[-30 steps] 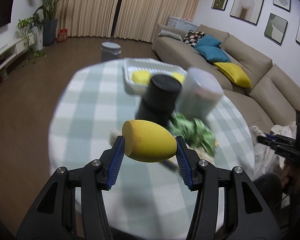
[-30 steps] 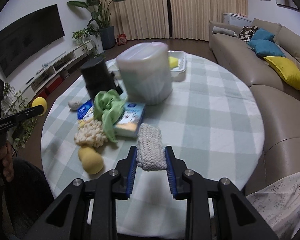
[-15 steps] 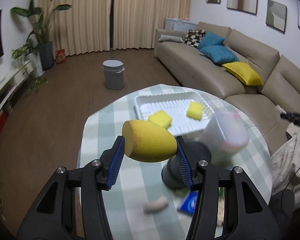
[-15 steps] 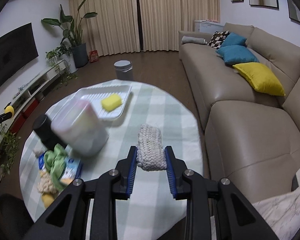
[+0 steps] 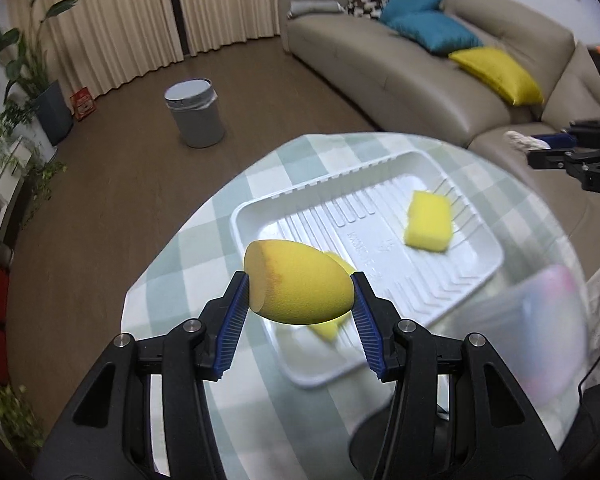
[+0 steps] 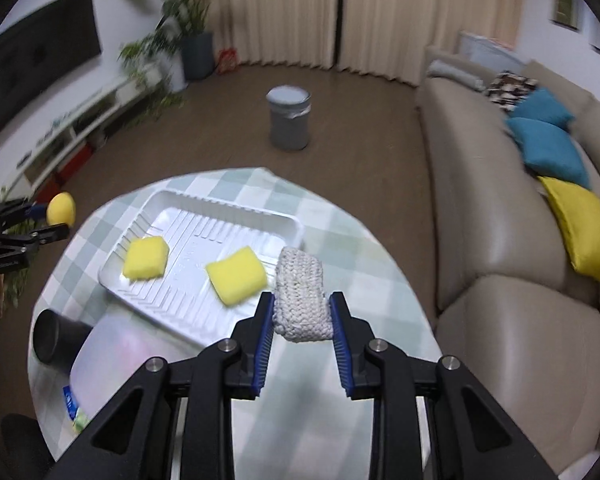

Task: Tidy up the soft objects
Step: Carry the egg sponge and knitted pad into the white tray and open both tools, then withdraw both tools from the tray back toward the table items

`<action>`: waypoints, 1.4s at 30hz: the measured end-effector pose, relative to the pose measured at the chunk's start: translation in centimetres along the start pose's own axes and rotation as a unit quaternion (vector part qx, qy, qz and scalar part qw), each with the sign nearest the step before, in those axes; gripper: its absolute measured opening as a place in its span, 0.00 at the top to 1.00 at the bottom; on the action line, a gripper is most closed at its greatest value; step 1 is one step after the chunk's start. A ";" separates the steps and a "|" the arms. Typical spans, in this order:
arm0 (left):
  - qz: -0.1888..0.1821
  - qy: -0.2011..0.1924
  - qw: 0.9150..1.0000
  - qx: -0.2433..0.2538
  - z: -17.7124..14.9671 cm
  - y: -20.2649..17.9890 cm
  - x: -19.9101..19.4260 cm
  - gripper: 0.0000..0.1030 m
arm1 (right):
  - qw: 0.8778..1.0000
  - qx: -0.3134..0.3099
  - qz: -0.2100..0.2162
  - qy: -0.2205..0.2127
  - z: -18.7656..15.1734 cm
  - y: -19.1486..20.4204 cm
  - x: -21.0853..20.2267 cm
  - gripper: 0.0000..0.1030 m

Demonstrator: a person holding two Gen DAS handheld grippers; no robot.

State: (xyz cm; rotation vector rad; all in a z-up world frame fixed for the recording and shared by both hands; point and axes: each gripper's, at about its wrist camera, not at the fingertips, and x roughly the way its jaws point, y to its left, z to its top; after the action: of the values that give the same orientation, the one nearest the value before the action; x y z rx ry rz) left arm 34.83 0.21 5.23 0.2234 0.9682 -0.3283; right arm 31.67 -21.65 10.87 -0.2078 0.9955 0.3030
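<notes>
My left gripper (image 5: 298,300) is shut on a yellow egg-shaped sponge (image 5: 296,282), held above the near left part of a white ribbed tray (image 5: 380,236). The tray holds two yellow square sponges; one (image 5: 428,220) lies at its right, the other (image 5: 328,330) is partly hidden under the egg sponge. My right gripper (image 6: 302,318) is shut on a white knitted pad (image 6: 302,294), held above the tray's (image 6: 220,216) right edge. In the right wrist view both square sponges (image 6: 146,258) (image 6: 236,276) lie in the tray, and the left gripper (image 6: 40,224) shows at far left.
The tray sits on a round table with a green checked cloth (image 5: 204,240). A translucent lidded tub (image 6: 112,364) and a black cylinder (image 6: 54,334) stand near the tray. A grey bin (image 6: 289,118) is on the floor; a beige sofa (image 6: 500,200) runs along the right.
Both grippers have moved forward over the table to the tray, each still holding its object. The clutter of soft items has dropped out of view behind them.
</notes>
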 end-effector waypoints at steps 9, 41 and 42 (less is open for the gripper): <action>-0.016 0.040 0.998 0.034 2.2 -1.1 5.7 0.52 | 0.992 -0.096 0.027 0.074 3.6 7.0 9.2 0.71; -0.025 -0.005 0.999 -0.036 1.5 1.0 2.1 0.23 | 0.998 -0.020 0.058 0.032 4.6 4.3 8.4 0.39; -0.027 -0.013 0.999 -0.043 1.2 1.3 1.2 0.23 | 0.998 -0.011 0.058 0.026 4.3 3.7 7.6 0.37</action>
State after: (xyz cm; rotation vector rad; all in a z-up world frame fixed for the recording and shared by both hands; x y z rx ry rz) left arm 36.84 0.84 4.94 0.1147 0.9607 -0.3388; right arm 37.66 -15.71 6.57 -0.1782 1.0573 0.4160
